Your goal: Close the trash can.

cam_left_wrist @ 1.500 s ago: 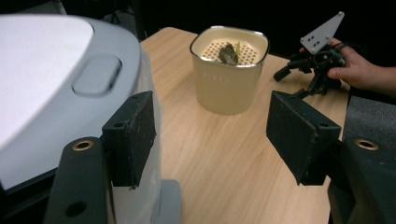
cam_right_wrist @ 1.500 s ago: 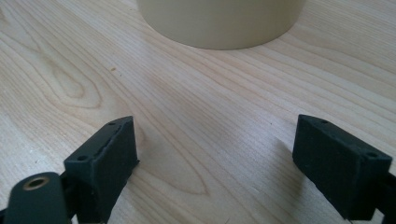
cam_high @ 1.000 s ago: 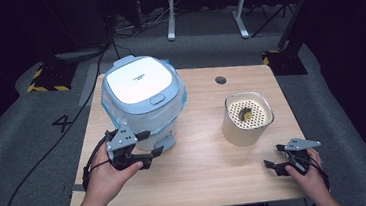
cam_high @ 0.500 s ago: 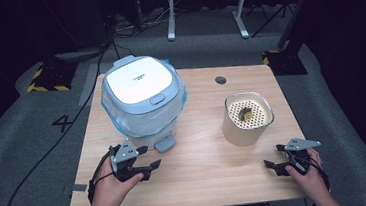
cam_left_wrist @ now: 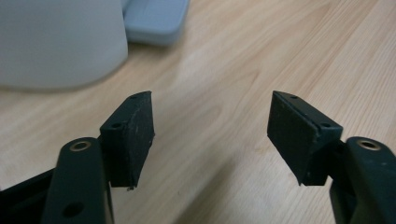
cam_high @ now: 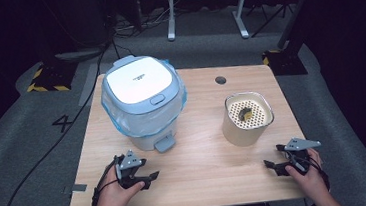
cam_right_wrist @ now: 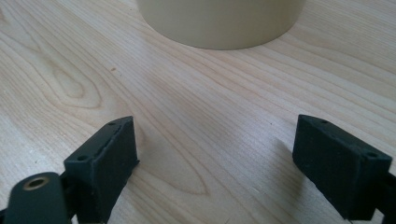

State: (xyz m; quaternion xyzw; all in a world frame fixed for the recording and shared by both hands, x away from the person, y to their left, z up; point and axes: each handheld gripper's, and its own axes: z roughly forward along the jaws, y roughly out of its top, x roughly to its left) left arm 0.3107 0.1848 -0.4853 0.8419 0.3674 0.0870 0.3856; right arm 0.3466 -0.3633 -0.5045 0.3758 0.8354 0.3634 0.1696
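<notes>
Left gripper (cam_high: 150, 178) sits low over the bench (cam_high: 211, 163), jaws spread with nothing between them; they have just been opening a little further. In the left gripper view bare wood shows between the pads (cam_left_wrist: 133, 128). The pedal bin (cam_high: 143, 104), lined with a clear bag and with its lid closed, stands just ahead of this gripper, and its foot pedal (cam_high: 165, 144) lies just beyond the jaw tips, apart from them.

Right gripper (cam_high: 279, 162) rests on the bench near its front edge, jaws also apart and empty. The cream canister (cam_high: 247, 119) with the perforated top stands ahead of it, near but not touching; its lower wall (cam_right_wrist: 219, 23) shows in the right gripper view.

Judgement: the step in hand looks like the approach to the pedal to open the lid. To do it well, keep the left gripper low and bring it forward square to the pedal, so that one jaw lands on the middle of the pedal's flat top rather than its edge. Press straight down, slowly: a sideways push could slide the light bin across the smooth wood. The right gripper is free to steady things or fetch the canister.
</notes>
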